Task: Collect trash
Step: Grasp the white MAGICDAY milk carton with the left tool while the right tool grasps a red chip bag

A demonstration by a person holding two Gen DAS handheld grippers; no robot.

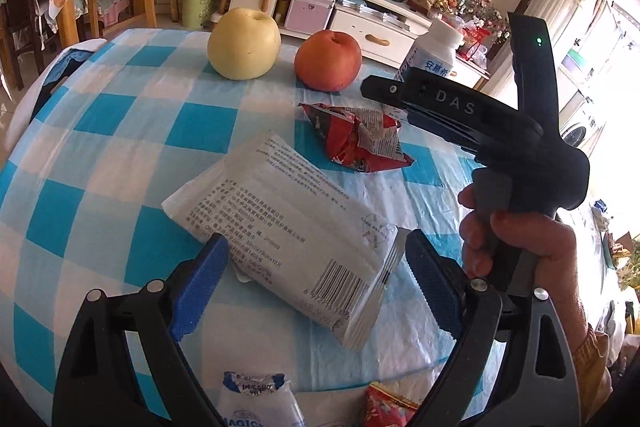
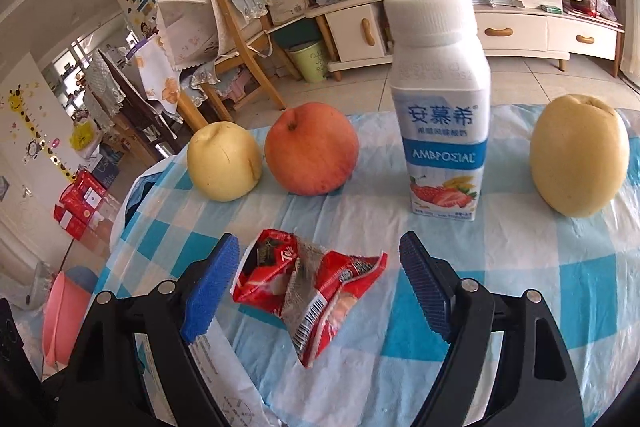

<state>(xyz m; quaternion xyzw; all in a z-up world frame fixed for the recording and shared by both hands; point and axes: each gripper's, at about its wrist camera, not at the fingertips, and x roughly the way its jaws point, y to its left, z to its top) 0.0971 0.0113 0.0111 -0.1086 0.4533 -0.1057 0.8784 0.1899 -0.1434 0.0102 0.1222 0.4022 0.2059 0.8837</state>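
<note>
Wrappers are the job here: a crumpled red wrapper [image 2: 310, 291] lies on the checked tablecloth [image 2: 520, 287] just in front of the red apple [image 2: 311, 149], and a flat white packet [image 1: 288, 231] lies just beside it on the near side. Right gripper [image 2: 316, 287] stands spread around the red wrapper, blue pads either side and not pressing, so nothing is pinched. Left gripper [image 1: 316, 283] is likewise spread, straddling the barcode end of the white packet with no contact I can make out. To do this well I'd say: sink each gripper until the pads sit low against the cloth, since both pieces are thin; close on the raised crumple of the red wrapper rather than its flat tail; take the white packet across its narrow end, near the crimped seal, so it doesn't slide out. Keep the right pads clear of the yogurt bottle [image 2: 442, 99], which stands beyond and right of the apple and looks easy to knock. Hard to tell: no bin is certain; a pale green pail [image 2: 312, 61] stands far behind the apple, use unknown. Two more packets, a blue-white one [image 1: 256, 399] and a red one [image 1: 386, 407], are cut off at the frame bottom. Whether the white packet is empty cannot be judged.
</note>
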